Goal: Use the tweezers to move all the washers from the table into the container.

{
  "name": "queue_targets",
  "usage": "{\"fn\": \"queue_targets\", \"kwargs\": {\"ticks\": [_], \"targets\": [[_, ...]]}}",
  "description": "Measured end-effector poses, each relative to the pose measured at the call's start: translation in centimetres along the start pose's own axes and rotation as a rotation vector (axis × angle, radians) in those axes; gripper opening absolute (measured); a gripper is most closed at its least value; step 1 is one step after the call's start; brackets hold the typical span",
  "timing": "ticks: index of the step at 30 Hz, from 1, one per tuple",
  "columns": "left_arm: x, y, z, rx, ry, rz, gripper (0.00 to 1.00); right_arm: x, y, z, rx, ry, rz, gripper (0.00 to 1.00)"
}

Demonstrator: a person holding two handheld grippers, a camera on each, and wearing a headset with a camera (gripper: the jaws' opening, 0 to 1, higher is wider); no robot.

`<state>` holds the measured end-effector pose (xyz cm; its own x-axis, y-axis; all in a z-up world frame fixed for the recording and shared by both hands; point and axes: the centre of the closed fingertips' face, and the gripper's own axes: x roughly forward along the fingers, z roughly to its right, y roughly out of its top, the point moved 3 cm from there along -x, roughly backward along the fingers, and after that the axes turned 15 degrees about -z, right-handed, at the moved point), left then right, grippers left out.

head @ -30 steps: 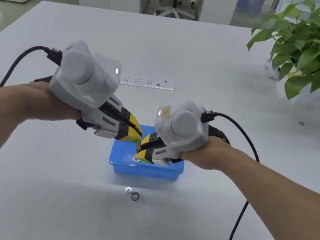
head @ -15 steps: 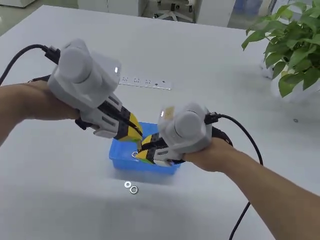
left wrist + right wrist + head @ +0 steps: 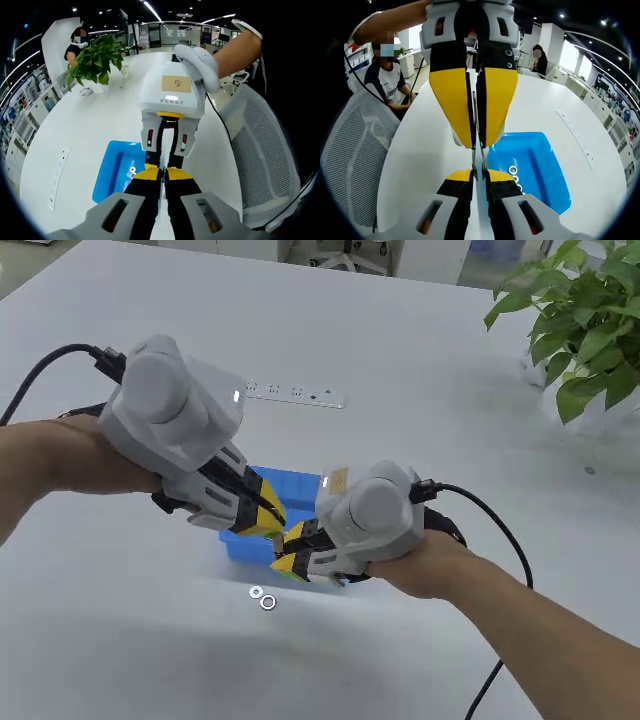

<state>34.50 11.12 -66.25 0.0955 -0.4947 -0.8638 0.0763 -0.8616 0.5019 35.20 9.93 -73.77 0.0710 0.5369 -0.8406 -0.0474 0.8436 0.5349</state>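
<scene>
Two washers [image 3: 262, 597] lie on the white table just in front of the blue container [image 3: 296, 483]. Several more washers [image 3: 512, 173] lie inside the container [image 3: 540, 165]. My left gripper [image 3: 268, 523] and right gripper [image 3: 285, 558] meet tip to tip over the container's near edge. In the right gripper view, thin metal tweezers [image 3: 477, 145] run from the left gripper's yellow jaws down into my right gripper [image 3: 479, 176]. Both pairs of jaws stand shut on the tweezers. In the left gripper view, my left gripper [image 3: 162, 175] faces the right one, with the container [image 3: 112, 170] below left.
A white power strip [image 3: 295, 395] lies on the table beyond the container. A potted plant [image 3: 585, 320] stands at the far right. A mesh office chair [image 3: 265, 150] sits by the table's edge. Cables trail from both grippers.
The head camera has shifted. Both grippers, still tip to tip, have moved from over the container's middle toward its near edge, closer to the two loose washers.
</scene>
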Motion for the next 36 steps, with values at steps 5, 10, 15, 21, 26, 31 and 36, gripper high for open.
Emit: {"fn": "queue_targets", "kwargs": {"ticks": [5, 10, 15, 21, 26, 31, 36], "targets": [[0.6, -0.4, 0.7, -0.007, -0.012, -0.002, 0.06, 0.5, -0.4, -0.7, 0.002, 0.015, -0.003, 0.11], [1.0, -0.8, 1.1, -0.016, -0.022, -0.001, 0.06, 1.0, -0.7, -1.2, 0.001, 0.025, -0.008, 0.11], [1.5, -1.1, 1.5, -0.027, -0.032, -0.001, 0.06, 1.5, -0.9, -1.7, -0.003, 0.039, -0.013, 0.11], [1.8, -1.7, 1.8, -0.037, -0.044, -0.003, 0.06, 2.2, -1.0, -2.3, -0.007, 0.053, -0.013, 0.11], [2.0, -2.2, 2.0, -0.05, -0.053, -0.002, 0.06, 2.6, -1.0, -2.5, -0.014, 0.059, -0.014, 0.12], [2.2, -2.5, 2.1, -0.056, -0.061, -0.003, 0.07, 2.9, -1.0, -2.7, -0.025, 0.066, -0.02, 0.12], [2.5, -2.7, 2.2, -0.064, -0.07, -0.003, 0.07, 3.2, -1.2, -2.9, -0.019, 0.074, -0.023, 0.12]]}}
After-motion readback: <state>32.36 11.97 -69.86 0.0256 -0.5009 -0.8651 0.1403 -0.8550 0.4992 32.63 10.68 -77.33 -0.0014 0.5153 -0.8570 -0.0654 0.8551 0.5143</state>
